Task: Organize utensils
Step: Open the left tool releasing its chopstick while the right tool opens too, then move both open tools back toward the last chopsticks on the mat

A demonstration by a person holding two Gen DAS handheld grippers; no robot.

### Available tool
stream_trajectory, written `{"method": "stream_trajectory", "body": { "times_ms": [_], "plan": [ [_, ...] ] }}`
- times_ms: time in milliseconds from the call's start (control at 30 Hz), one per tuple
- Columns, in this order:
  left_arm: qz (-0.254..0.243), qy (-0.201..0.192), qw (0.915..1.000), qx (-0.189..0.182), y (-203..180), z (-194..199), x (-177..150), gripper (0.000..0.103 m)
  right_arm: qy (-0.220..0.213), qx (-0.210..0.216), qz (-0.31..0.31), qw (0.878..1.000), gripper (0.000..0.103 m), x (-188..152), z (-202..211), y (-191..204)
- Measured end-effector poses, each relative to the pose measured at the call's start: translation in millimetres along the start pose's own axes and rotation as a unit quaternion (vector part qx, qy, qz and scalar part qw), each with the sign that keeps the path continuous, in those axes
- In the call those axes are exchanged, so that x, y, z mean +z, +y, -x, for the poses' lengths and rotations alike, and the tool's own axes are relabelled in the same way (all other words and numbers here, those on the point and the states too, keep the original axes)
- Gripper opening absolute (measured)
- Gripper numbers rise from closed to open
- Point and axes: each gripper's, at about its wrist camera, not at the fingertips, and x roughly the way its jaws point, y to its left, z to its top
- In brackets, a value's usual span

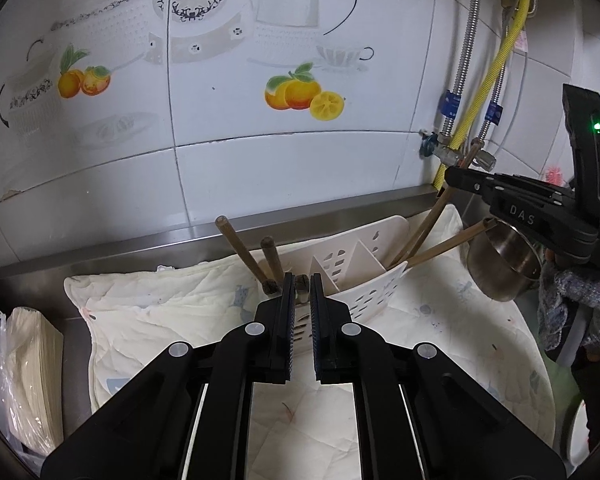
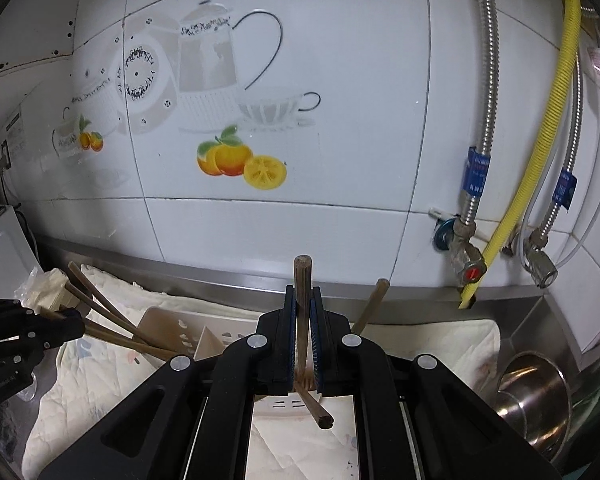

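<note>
Chopsticks already stand in the white holder [image 1: 360, 280], which lies on a pale cloth [image 1: 160, 304] spread over the steel worktop [image 1: 72, 256] against the tiled wall [image 1: 300, 160]: two dark brown sticks [image 1: 240, 252] lean out of the compartment at one end, and more lean out of the compartment at the other end [image 1: 420, 236], so the sorting looks well under way but not finished, since both tools have something in hand just now. The middle compartment appears empty, though part of it is hidden behind the tool. The left tool [image 1: 300, 292] has its jaws nearly together right at the near wall of the holder, at the foot of the leaning sticks; something small and dark sits between the tips [image 1: 301, 282], probably a stick end, but the view does not show it clearly. The right tool [image 2: 303, 312] is clamped tight on a single brown chopstick [image 2: 302, 276], which stands almost upright between the pads, its top above the tips and its lower end poking out below over the holder. That stick looks about ready to go into a compartment. A steel pot [image 2: 536, 392] stands off to the right side, just past the edge of the cloth.
</note>
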Motion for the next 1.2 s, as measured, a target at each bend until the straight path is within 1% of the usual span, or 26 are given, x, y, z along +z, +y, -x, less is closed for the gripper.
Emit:
{"method": "stream_trajectory", "body": {
  "times_ms": [100, 167, 233, 300, 367, 500, 533, 600, 633, 667, 700, 800, 933, 1000, 1100, 1167, 1200],
  "plan": [
    [0.0, -0.002, 1.0, -0.001, -1, 2, 1, 0.011, 0.001, 0.001, -0.005, 1.0, 0.007, -2, 0, -2],
    [0.0, -0.005, 1.0, -0.001, -2, 5, 1, 0.019, -0.003, 0.002, -0.008, 1.0, 0.008, -1, 4, -4],
    [0.001, -0.009, 1.0, -0.002, -4, 9, 1, 0.021, -0.007, 0.003, -0.01, 1.0, 0.008, 0, 8, -5],
    [0.003, -0.014, 0.9999, -0.003, -5, 15, 0, 0.026, -0.013, 0.004, -0.012, 1.0, 0.009, 1, 14, -6],
    [0.005, -0.022, 0.9997, -0.004, -7, 23, -2, 0.038, -0.021, 0.003, -0.015, 1.0, 0.012, 1, 25, -7],
    [0.009, -0.036, 0.9993, -0.005, -11, 42, -12, 0.045, -0.043, 0.002, -0.015, 0.999, 0.017, -3, 50, -7],
    [0.012, -0.039, 0.9992, -0.006, -12, 47, -16, 0.05, -0.048, 0.003, -0.016, 0.999, 0.018, -6, 59, -6],
    [0.012, -0.044, 0.999, -0.007, -14, 55, -25, 0.054, -0.053, 0.003, -0.019, 0.998, 0.022, -12, 71, -4],
    [0.012, -0.048, 0.9987, -0.006, -16, 61, -32, 0.058, -0.055, 0.004, -0.021, 0.998, 0.023, -18, 79, -3],
    [0.014, -0.051, 0.9986, -0.004, -17, 64, -37, 0.065, -0.056, 0.008, -0.024, 0.998, 0.024, -25, 85, -2],
    [0.017, -0.053, 0.9985, -0.002, -17, 68, -41, 0.067, -0.056, 0.014, -0.029, 0.998, 0.024, -35, 92, 0],
    [0.029, -0.058, 0.9979, -0.005, -18, 78, -60, 0.068, -0.047, 0.03, -0.036, 0.998, 0.024, -59, 102, 6],
    [0.039, -0.06, 0.9974, 0.003, -18, 86, -84, 0.072, -0.027, 0.054, -0.042, 0.997, 0.024, -103, 109, 19],
    [0.044, -0.058, 0.9973, 0.01, -17, 87, -98, 0.077, -0.018, 0.057, -0.038, 0.997, 0.024, -124, 110, 28],
    [0.048, -0.051, 0.9972, 0.028, -15, 88, -117, 0.078, 0.003, 0.057, -0.024, 0.998, 0.024, -159, 108, 46],
    [0.056, -0.047, 0.9965, 0.041, -12, 89, -129, 0.083, 0.017, 0.058, -0.015, 0.998, 0.024, -179, 106, 57],
    [0.061, -0.046, 0.9961, 0.044, -10, 90, -135, 0.084, 0.022, 0.06, -0.014, 0.998, 0.024, -186, 105, 60]
  ]
}}
